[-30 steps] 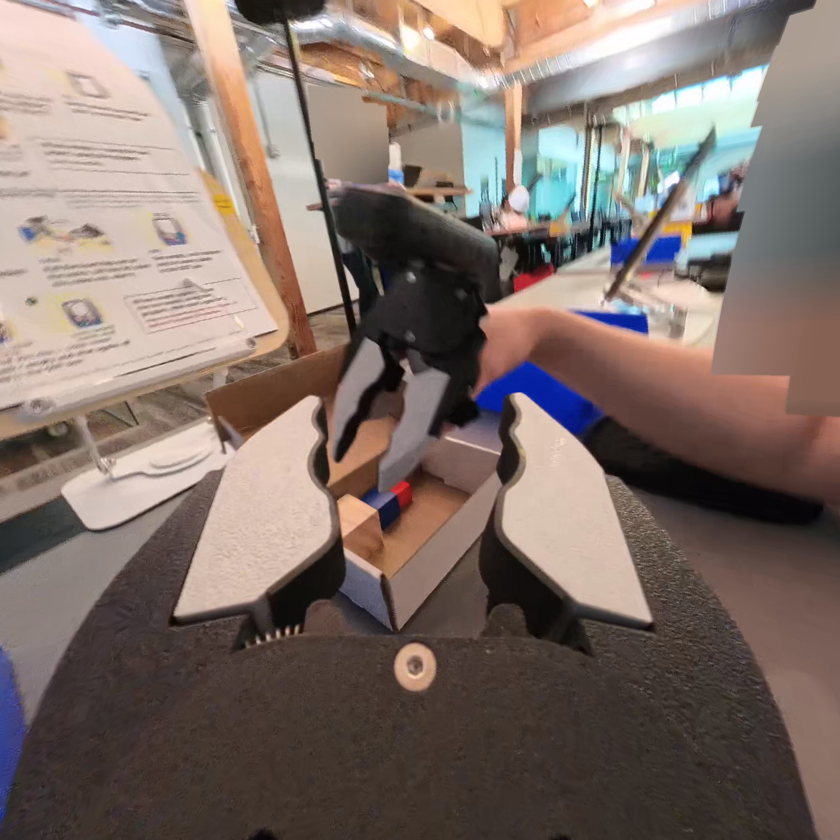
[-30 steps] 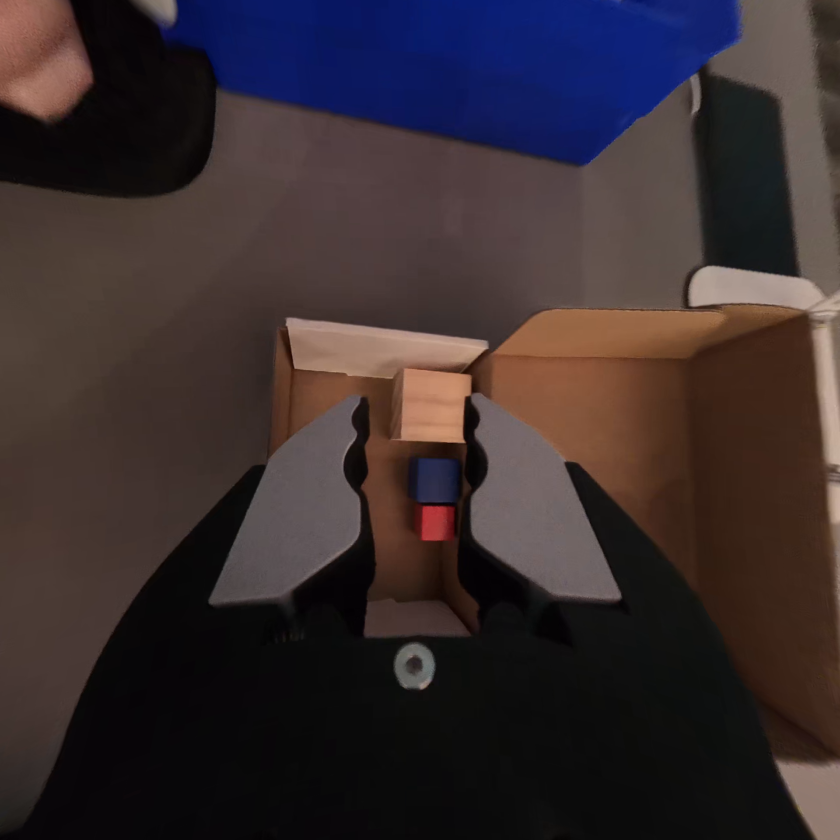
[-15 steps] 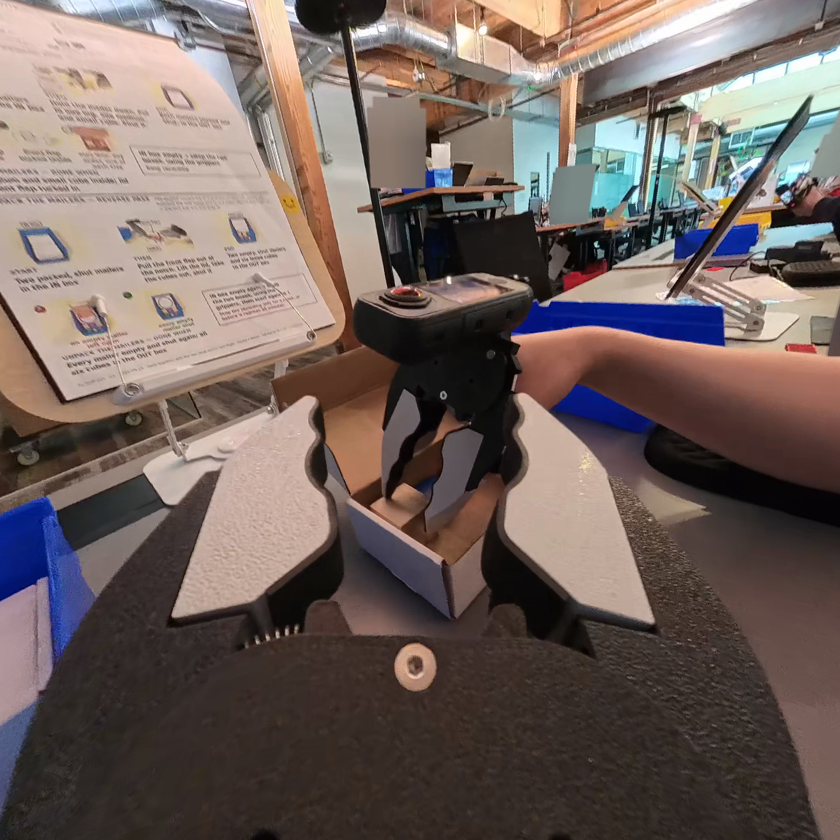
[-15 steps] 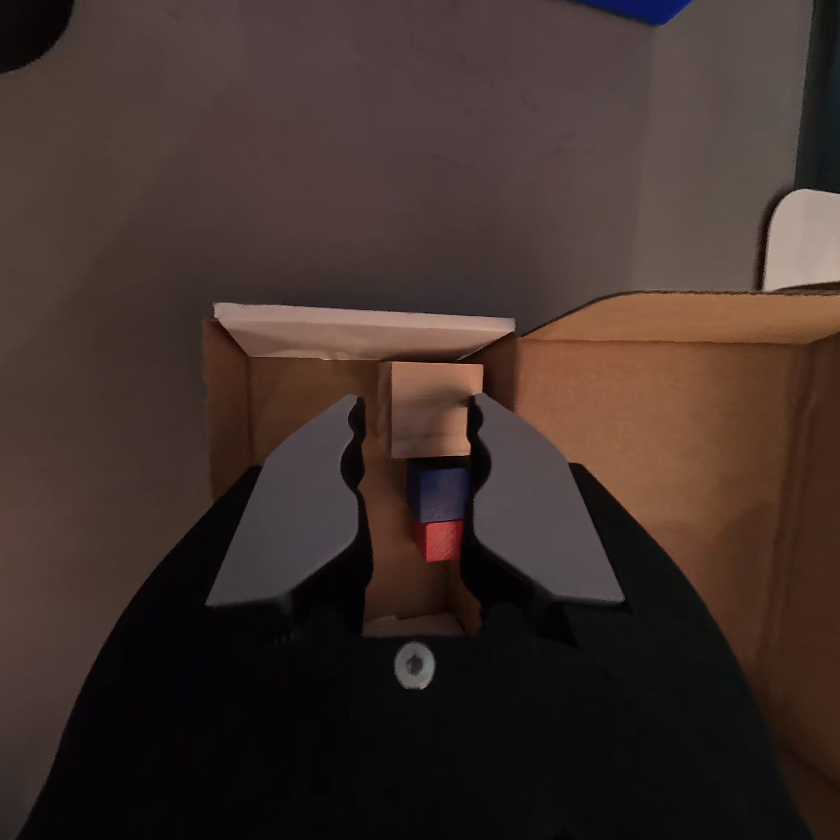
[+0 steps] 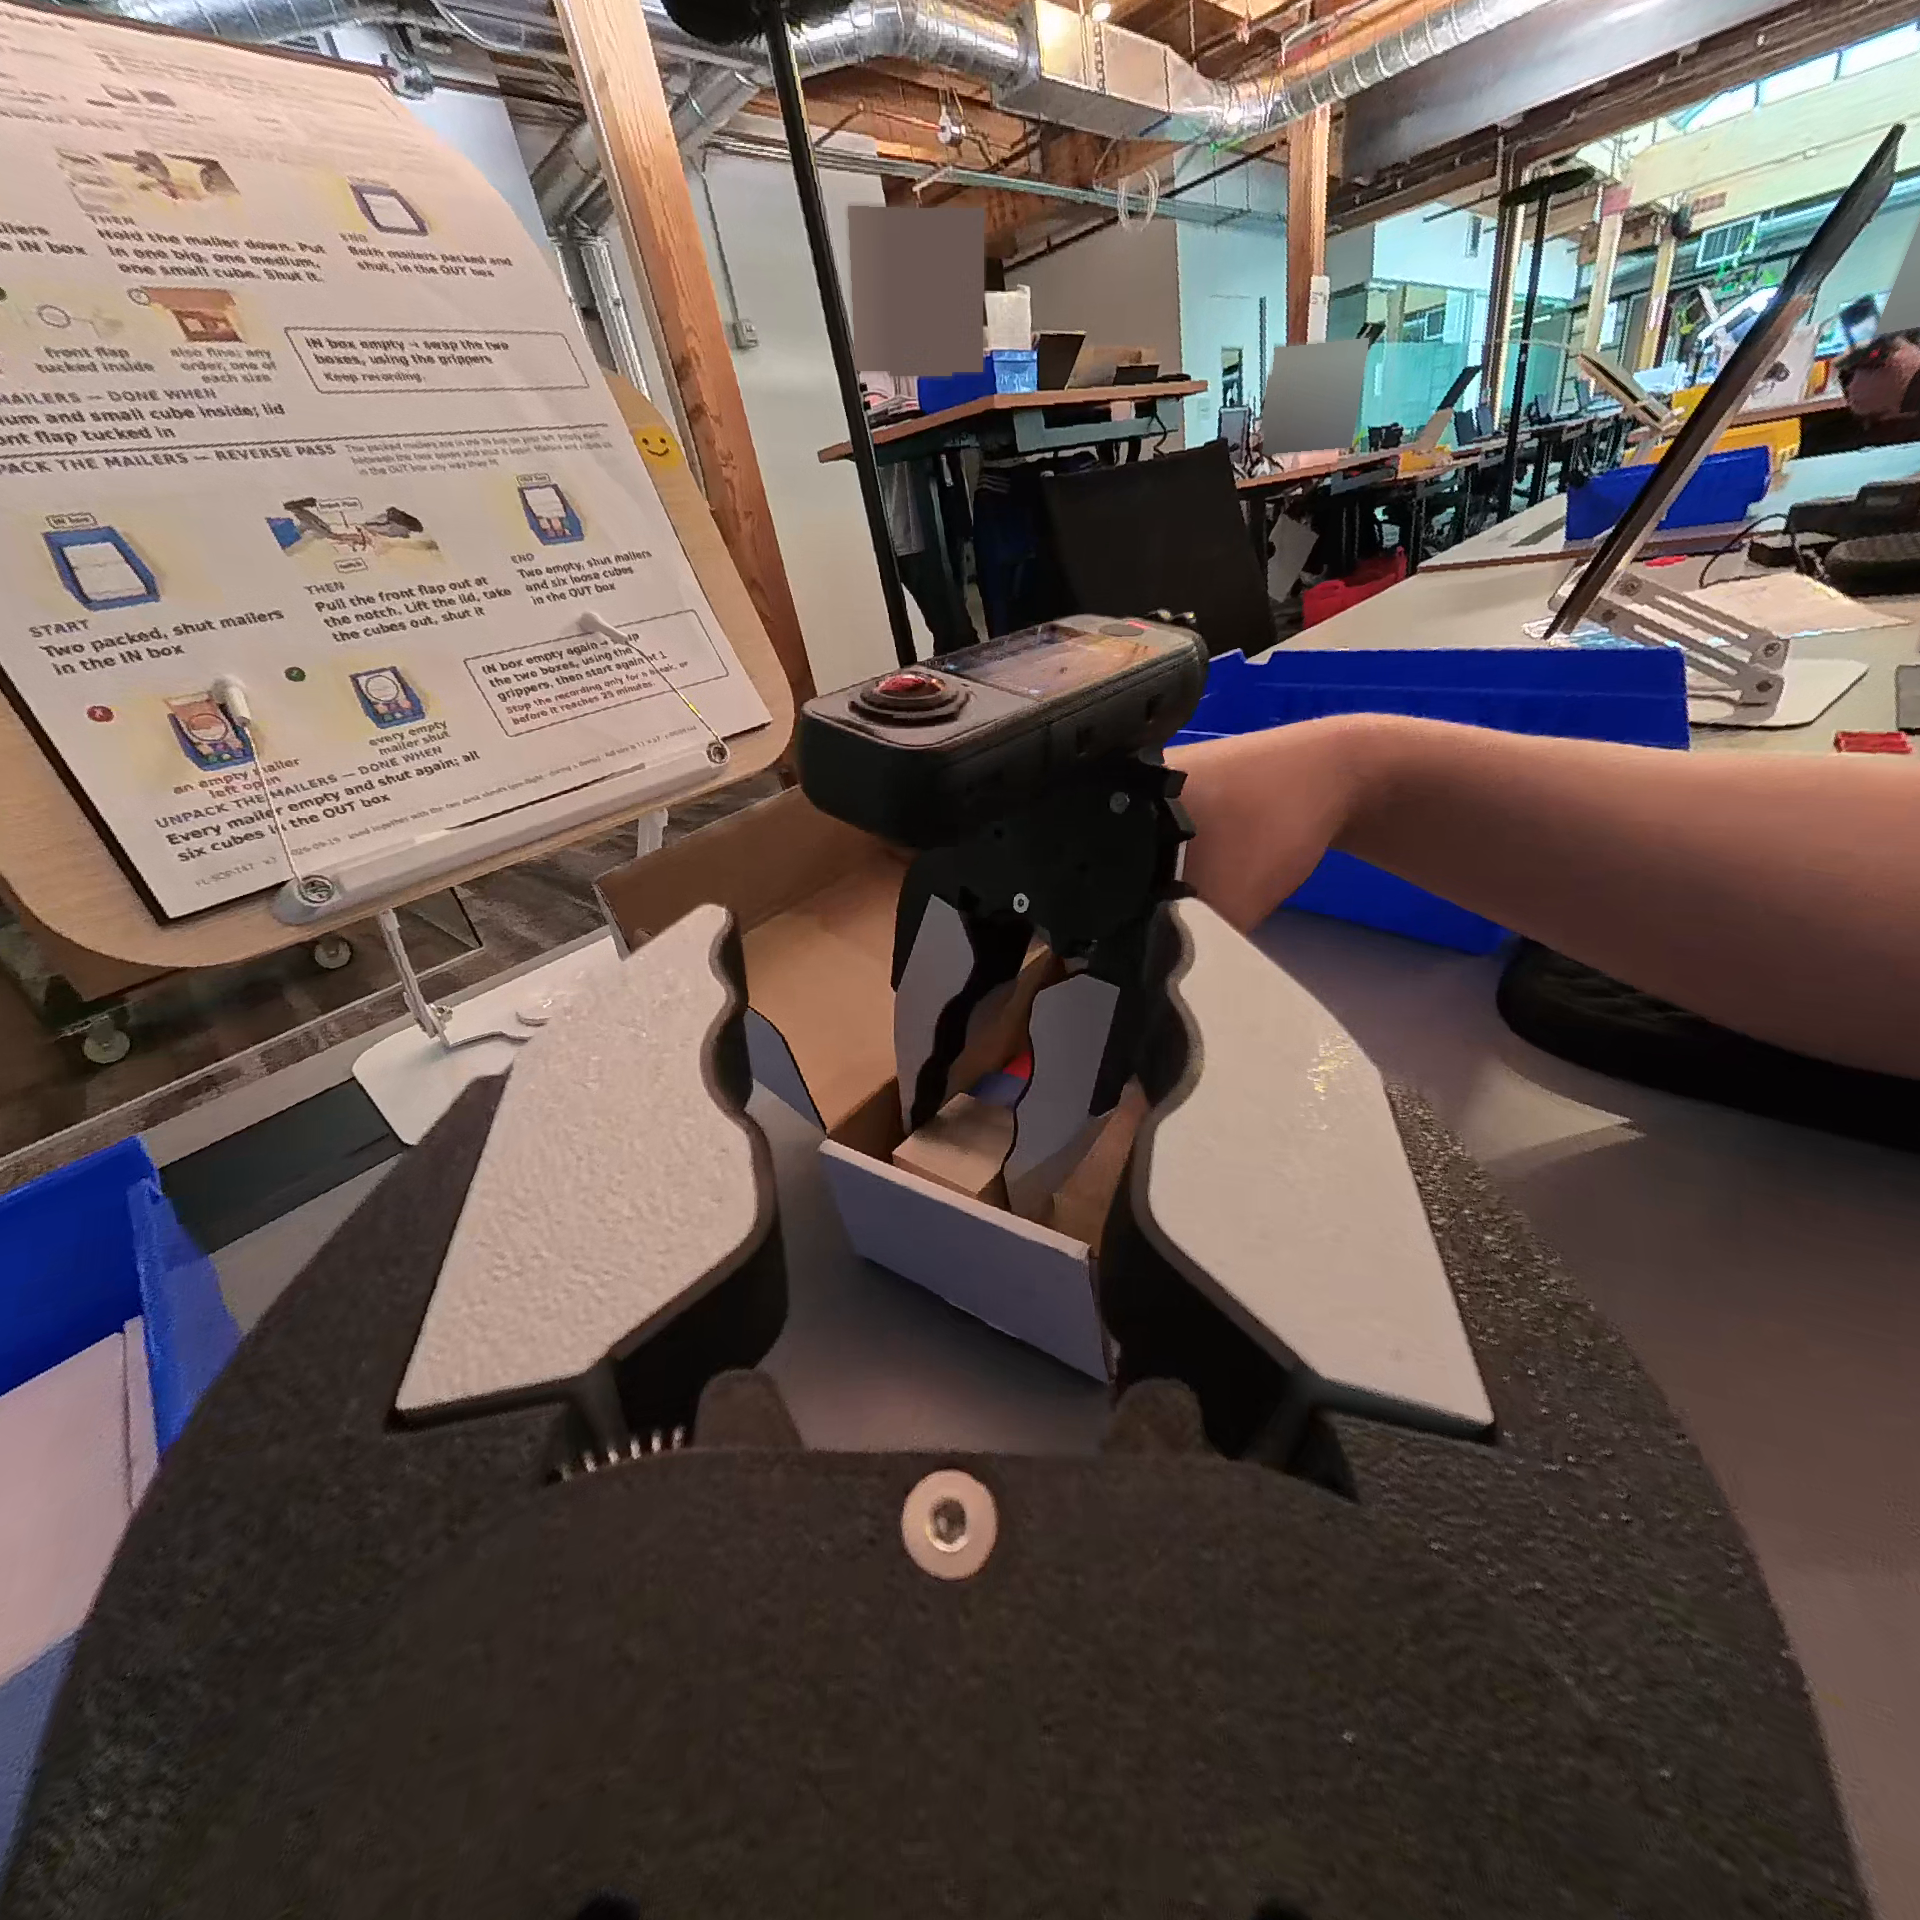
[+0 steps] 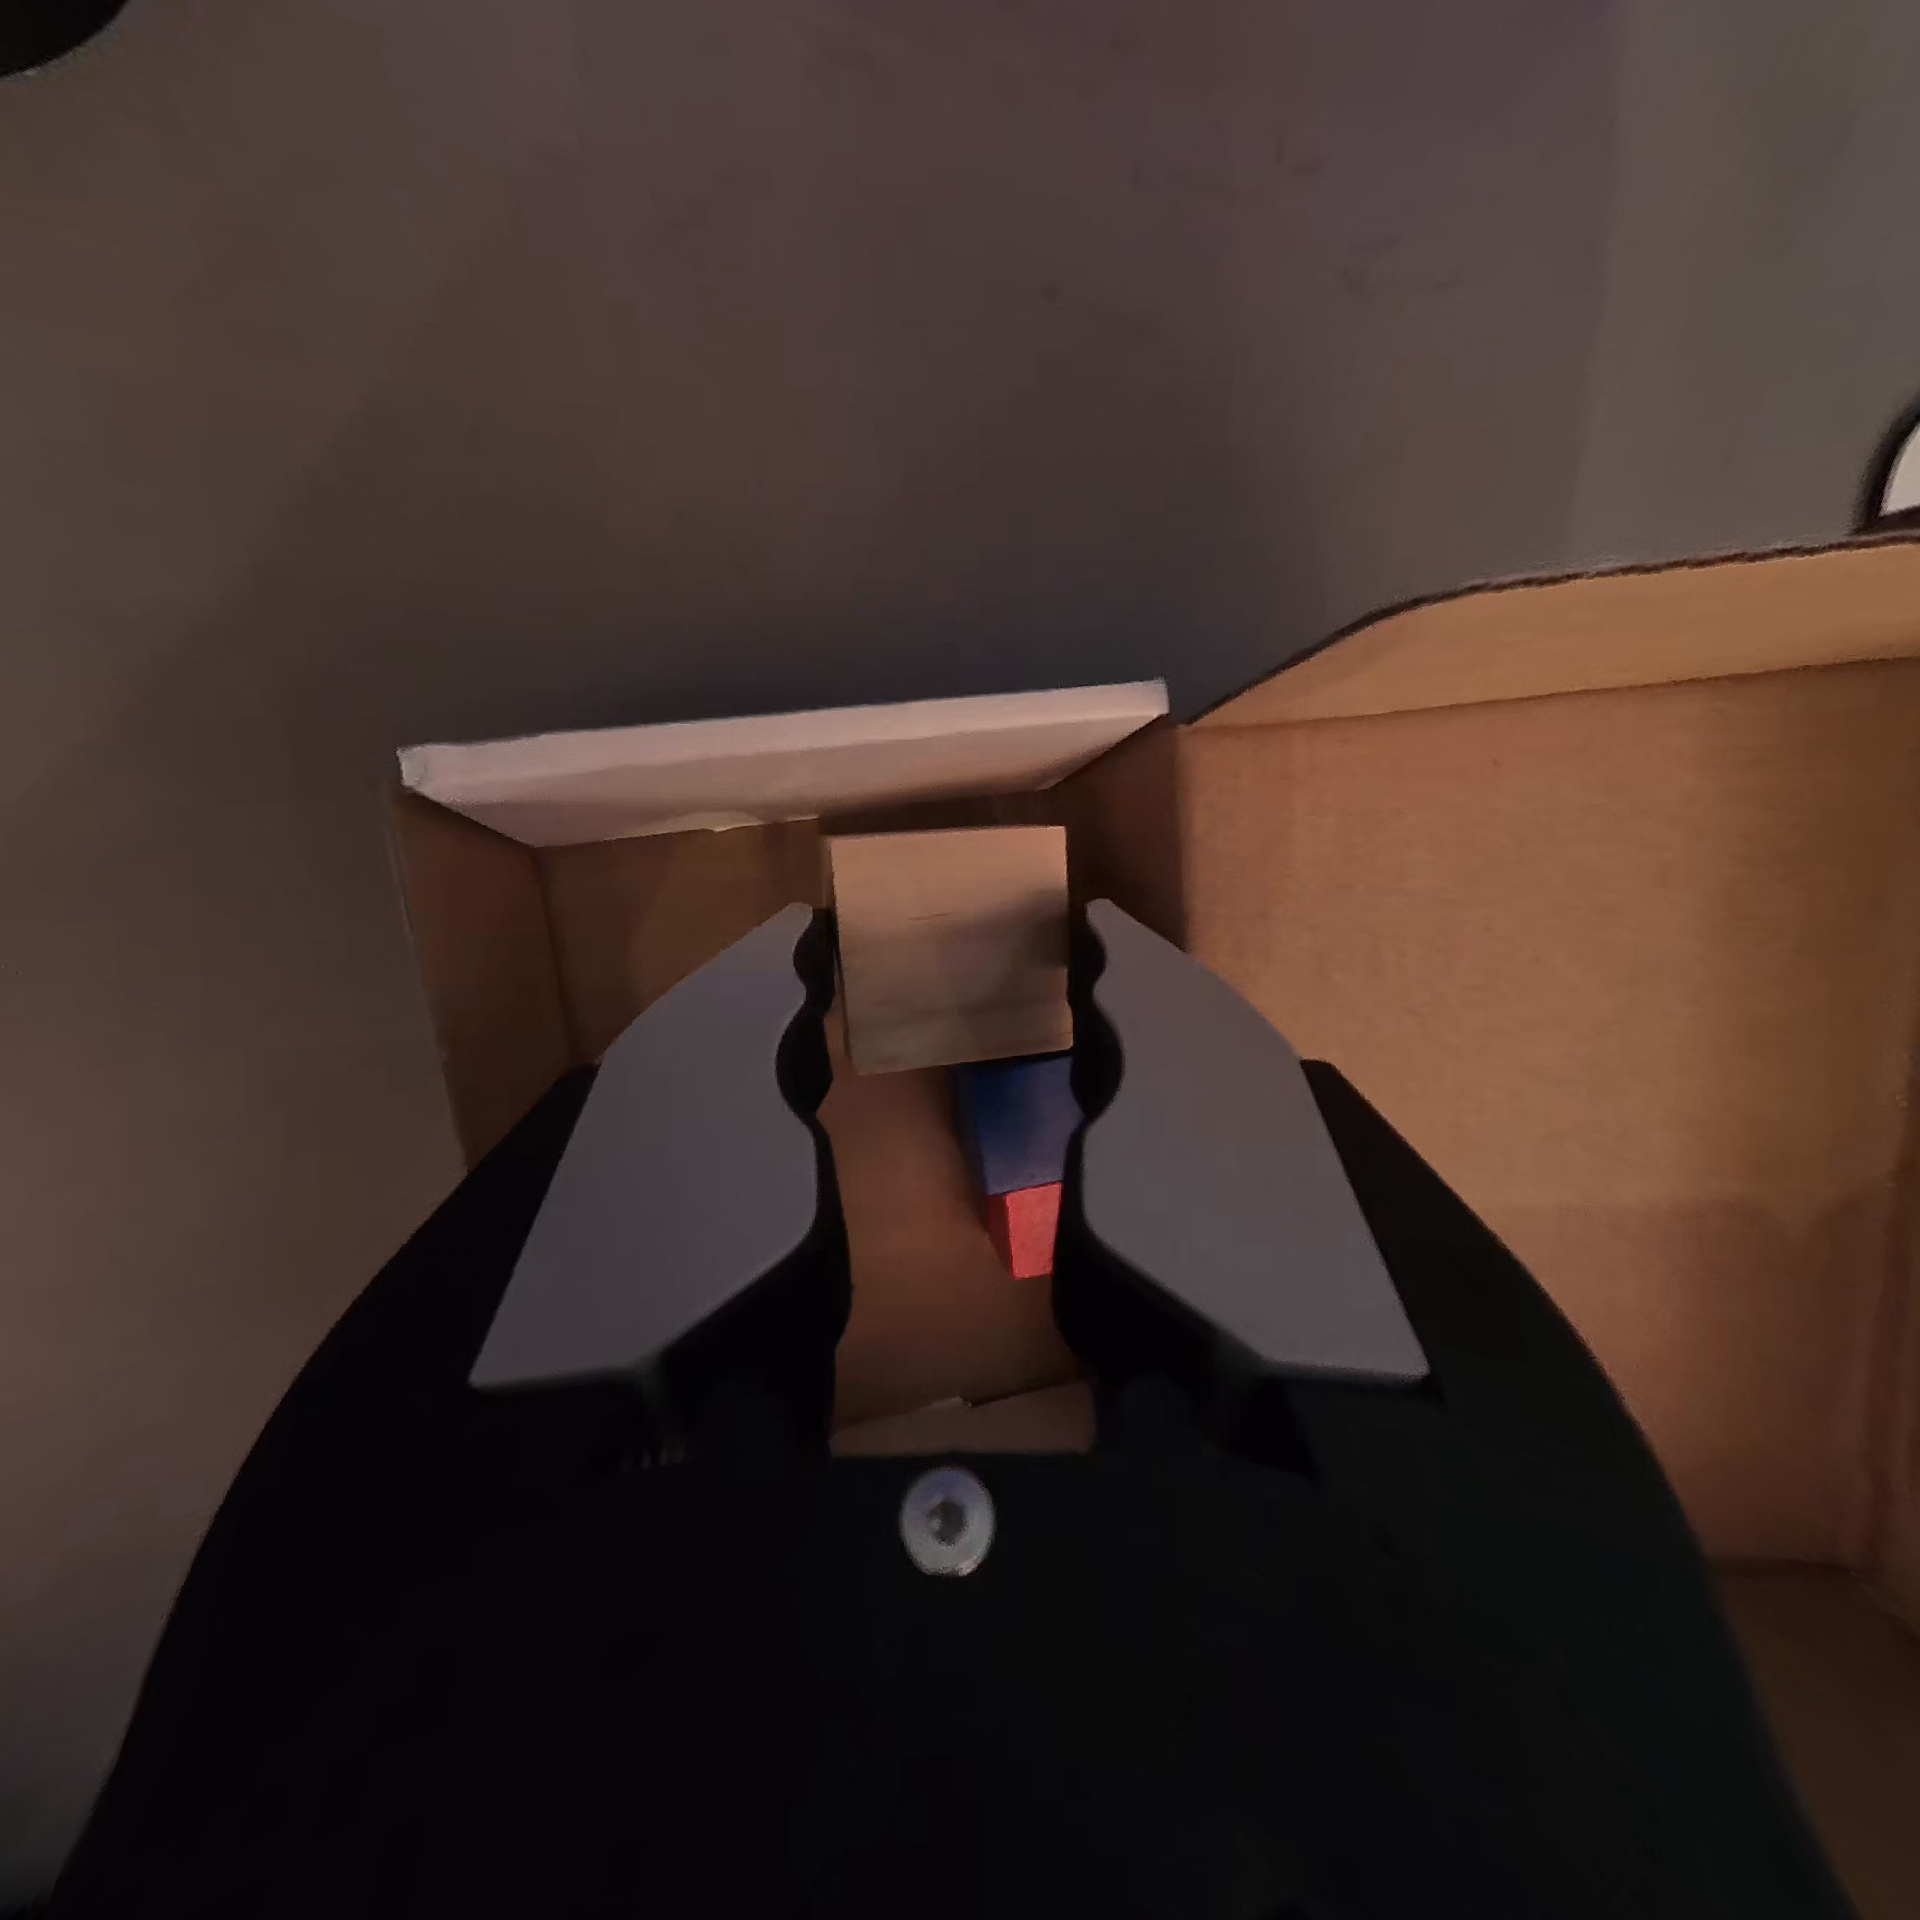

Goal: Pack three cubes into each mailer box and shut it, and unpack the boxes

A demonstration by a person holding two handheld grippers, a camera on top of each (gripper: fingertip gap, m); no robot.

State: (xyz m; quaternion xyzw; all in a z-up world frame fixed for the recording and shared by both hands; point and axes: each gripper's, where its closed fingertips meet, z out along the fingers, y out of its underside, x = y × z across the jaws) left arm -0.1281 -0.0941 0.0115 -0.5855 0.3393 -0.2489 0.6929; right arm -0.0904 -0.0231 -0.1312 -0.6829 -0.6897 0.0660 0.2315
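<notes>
wooden cube [image 6: 951, 951] sits between right gripper [image 6: 951, 940] jaws inside mailer box [image 6: 790, 769].

In the mailer box [image 6: 488, 997], three cubes in a row, largest [image 6: 951, 951] apparently against the end wall

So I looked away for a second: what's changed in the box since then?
The right gripper has come down into the open mailer box and now brackets the big wooden cube, jaws still apart. The left gripper has stayed open, hovering near the box. The blue cube and red cube haven't moved.
</notes>
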